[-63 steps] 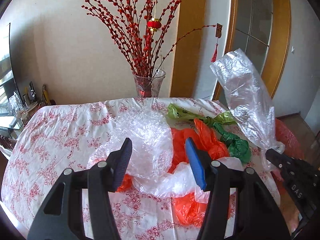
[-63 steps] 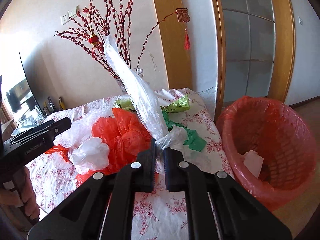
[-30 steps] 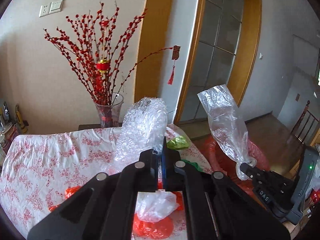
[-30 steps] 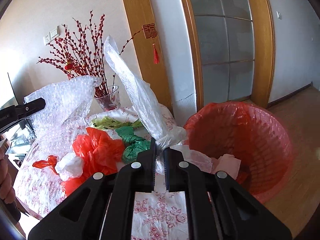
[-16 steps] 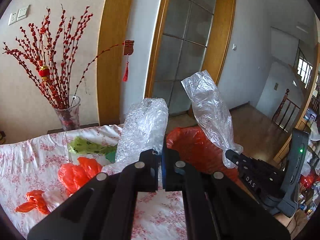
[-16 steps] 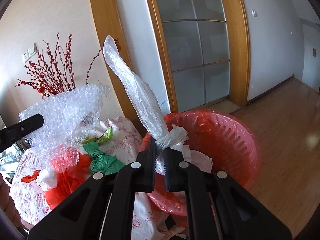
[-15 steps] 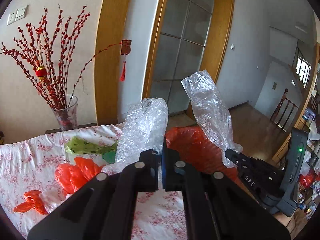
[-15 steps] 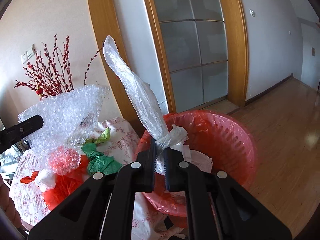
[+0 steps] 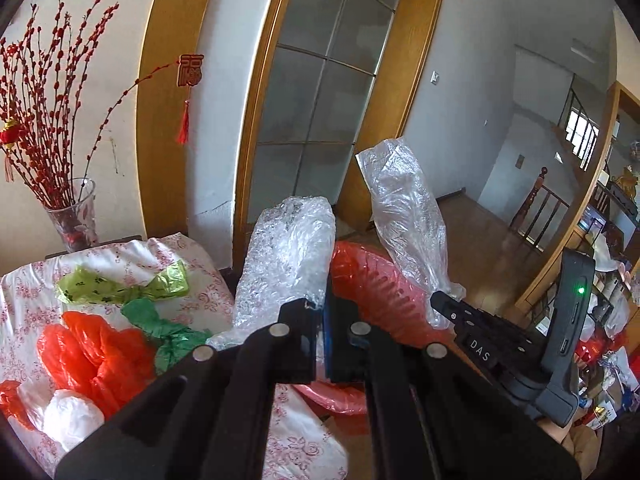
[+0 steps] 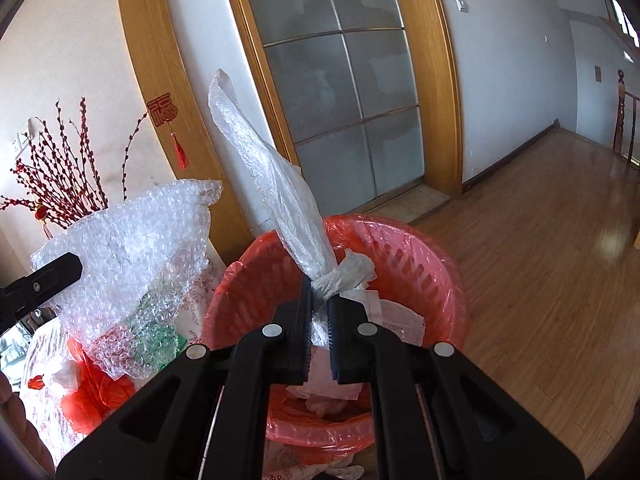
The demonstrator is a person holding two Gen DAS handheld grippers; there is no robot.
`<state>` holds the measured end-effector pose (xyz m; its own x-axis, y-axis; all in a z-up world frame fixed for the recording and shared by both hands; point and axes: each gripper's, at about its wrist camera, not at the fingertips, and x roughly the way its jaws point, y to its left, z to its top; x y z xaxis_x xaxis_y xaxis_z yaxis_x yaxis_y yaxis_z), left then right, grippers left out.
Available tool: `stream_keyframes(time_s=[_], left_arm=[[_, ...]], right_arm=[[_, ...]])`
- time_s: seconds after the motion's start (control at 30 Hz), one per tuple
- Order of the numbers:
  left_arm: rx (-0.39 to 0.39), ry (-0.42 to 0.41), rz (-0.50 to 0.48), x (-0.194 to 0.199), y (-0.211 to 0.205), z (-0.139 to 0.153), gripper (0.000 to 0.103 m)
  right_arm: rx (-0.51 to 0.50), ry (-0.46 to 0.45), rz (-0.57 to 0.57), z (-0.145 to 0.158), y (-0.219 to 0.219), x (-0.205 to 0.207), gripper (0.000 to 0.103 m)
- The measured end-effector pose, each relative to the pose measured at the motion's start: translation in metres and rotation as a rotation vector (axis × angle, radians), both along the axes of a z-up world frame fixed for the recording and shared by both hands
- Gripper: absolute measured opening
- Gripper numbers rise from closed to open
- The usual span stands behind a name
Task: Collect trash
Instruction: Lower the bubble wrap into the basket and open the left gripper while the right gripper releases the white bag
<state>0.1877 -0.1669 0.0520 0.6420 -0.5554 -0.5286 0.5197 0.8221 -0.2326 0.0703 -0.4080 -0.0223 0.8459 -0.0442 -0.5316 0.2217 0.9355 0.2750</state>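
A: Where was the trash?

B: The right gripper was clamped on a knotted clear plastic bag, poised above the red-lined round plastic basket. The left gripper pinched a crumpled sheet of clear bubble wrap just beside the basket's rim.

A: How should the drop go?

B: Probably centre each piece over the opening before releasing, 1 at a time, since light film drifts. 2 orange and green bags lay on the floral tablecloth.
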Motion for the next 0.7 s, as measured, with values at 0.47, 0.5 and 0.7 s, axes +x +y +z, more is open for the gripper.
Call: stream_keyframes(time_s=[0.47,0.5,0.7], left_arm=[[-0.036,0.058,-0.105,0.016,-0.057,-0.022,0.004],[-0.038,0.062,-0.110,0.017,-0.060,-0.023,0.004],[-0.025,0.068,-0.116,0.024,-0.071,-0.033,0.004]], right_arm=[[0.039,0.031,-0.041,-0.016,-0.032,0.006,0.007],[0.043,0.032,-0.042,-0.017,-0.034,0.006,0.007],[0.053,0.046,-0.042,-0.022,-0.042,0.012,0.007]])
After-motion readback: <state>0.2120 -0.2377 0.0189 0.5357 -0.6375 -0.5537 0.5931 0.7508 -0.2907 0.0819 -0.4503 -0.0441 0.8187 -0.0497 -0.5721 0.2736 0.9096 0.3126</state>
